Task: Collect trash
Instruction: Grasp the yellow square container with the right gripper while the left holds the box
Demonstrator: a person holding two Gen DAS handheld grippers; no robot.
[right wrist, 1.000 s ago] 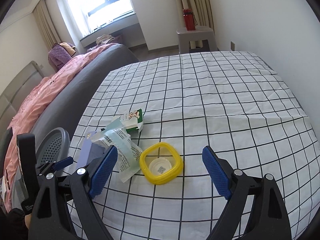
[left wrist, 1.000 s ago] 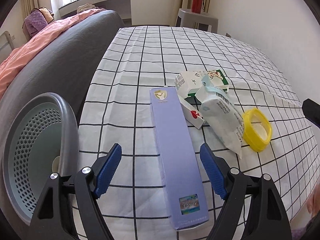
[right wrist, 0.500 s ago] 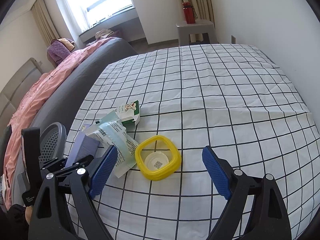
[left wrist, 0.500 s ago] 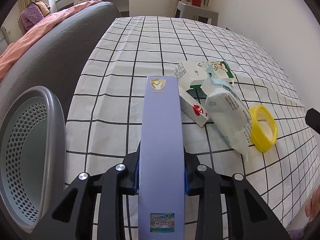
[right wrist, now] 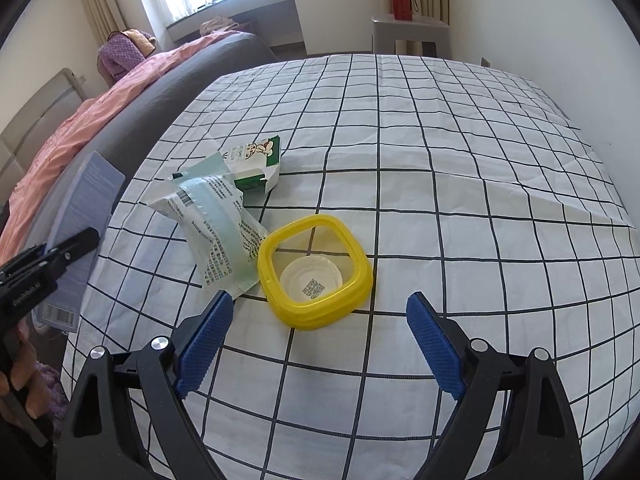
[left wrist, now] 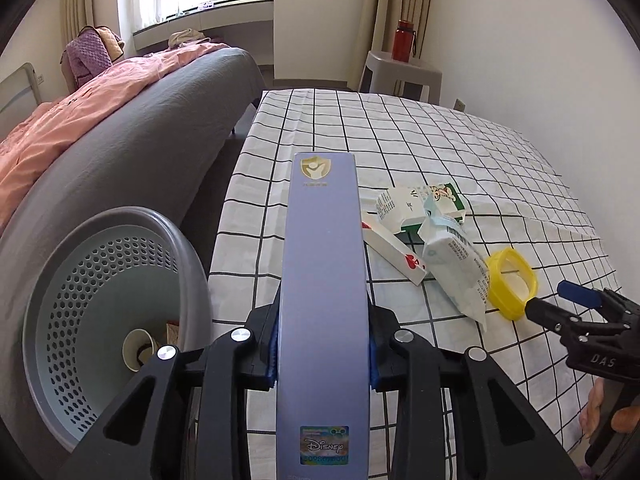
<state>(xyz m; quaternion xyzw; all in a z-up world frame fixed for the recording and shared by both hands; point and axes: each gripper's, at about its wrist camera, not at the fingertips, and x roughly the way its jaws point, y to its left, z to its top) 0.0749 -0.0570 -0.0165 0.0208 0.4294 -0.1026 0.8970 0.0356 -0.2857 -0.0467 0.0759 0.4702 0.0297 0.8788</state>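
My left gripper is shut on a long purple box and holds it lifted above the checked cloth; the box also shows in the right wrist view. My right gripper is open just in front of a yellow square lid, which also shows in the left wrist view. Beside the lid lie a white wrapper, a green and white carton and a small card box with a red heart.
A grey perforated bin stands at the left of the bed, with a paper cup inside. A grey sofa with a pink blanket lies beyond it. A stool with a red bottle stands at the far wall.
My left gripper closed on the purple box and lifted it off the cloth, tilting upward. My right gripper moved closer to the yellow lid and stayed open.
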